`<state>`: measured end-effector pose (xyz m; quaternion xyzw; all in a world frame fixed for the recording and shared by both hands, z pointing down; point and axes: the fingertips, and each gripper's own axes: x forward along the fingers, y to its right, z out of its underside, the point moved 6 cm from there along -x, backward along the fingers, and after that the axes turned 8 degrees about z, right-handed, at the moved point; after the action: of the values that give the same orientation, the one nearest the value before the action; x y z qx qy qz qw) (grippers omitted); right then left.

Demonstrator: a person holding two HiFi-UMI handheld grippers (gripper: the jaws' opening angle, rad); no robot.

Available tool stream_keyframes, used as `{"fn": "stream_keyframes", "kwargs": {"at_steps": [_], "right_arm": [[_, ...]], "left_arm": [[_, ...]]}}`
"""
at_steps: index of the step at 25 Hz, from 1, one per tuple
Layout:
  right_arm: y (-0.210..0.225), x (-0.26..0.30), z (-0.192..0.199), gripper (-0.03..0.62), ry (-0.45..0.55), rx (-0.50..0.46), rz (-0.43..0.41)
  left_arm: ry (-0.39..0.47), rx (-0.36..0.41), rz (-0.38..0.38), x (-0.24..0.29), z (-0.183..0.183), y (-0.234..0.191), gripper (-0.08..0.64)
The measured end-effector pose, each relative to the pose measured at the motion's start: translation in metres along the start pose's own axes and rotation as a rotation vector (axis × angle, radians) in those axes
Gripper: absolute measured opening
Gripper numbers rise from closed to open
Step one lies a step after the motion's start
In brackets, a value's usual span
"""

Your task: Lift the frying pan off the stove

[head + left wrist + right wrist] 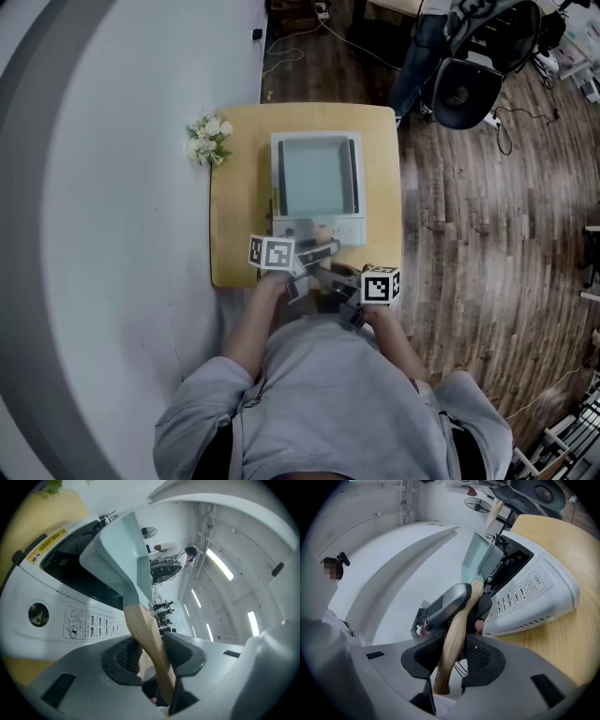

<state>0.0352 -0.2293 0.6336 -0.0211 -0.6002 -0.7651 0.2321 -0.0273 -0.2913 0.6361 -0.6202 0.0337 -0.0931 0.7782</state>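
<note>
clamping the wooden handle of the frying pan — left gripper and right gripper both pinch it between their fingers, pan just ahead over the stove.

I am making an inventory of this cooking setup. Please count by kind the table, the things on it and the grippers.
table: 1
stove: 1
frying pan: 1
bunch of flowers: 1
grippers: 2, the left gripper and the right gripper
Total: 6
</note>
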Motion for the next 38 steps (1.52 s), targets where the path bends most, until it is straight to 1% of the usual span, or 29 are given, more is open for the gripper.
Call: {"fn": "stream_keyframes", "kwargs": {"at_steps": [4,6,9,14,22,29,38], "right_arm": [[-0.008,-0.006,0.016,0.123,0.010,-0.071,-0.023],[-0.013,-0.011,0.024,0.123,0.013,-0.105,-0.034],[-0.020,-0.017,0.036,0.123,0.018,-0.137,-0.053],[-0.035,-0.028,0.060,0.127,0.038,-0.178,-0.066],[-0.056,-0.043,0.102,0.127,0.074,-0.232,-0.087],[-0.072,-0.050,0.142,0.129,0.091,-0.262,-0.096],[-0.100,-0.057,0.200,0.130,0.136,-0.301,-0.085]], "left_arm": [[-0.005,0.095,-0.014,-0.005,0.014,0.013,0.137],[-0.008,0.126,-0.020,-0.008,0.023,0.020,0.135],[-0.011,0.145,-0.031,-0.013,0.037,0.030,0.135],[-0.002,0.169,-0.014,-0.020,0.061,0.048,0.137],[-0.003,0.234,-0.006,-0.034,0.101,0.074,0.137],[-0.007,0.274,-0.014,-0.051,0.139,0.089,0.137],[-0.018,0.310,0.015,-0.080,0.190,0.114,0.138]]}}
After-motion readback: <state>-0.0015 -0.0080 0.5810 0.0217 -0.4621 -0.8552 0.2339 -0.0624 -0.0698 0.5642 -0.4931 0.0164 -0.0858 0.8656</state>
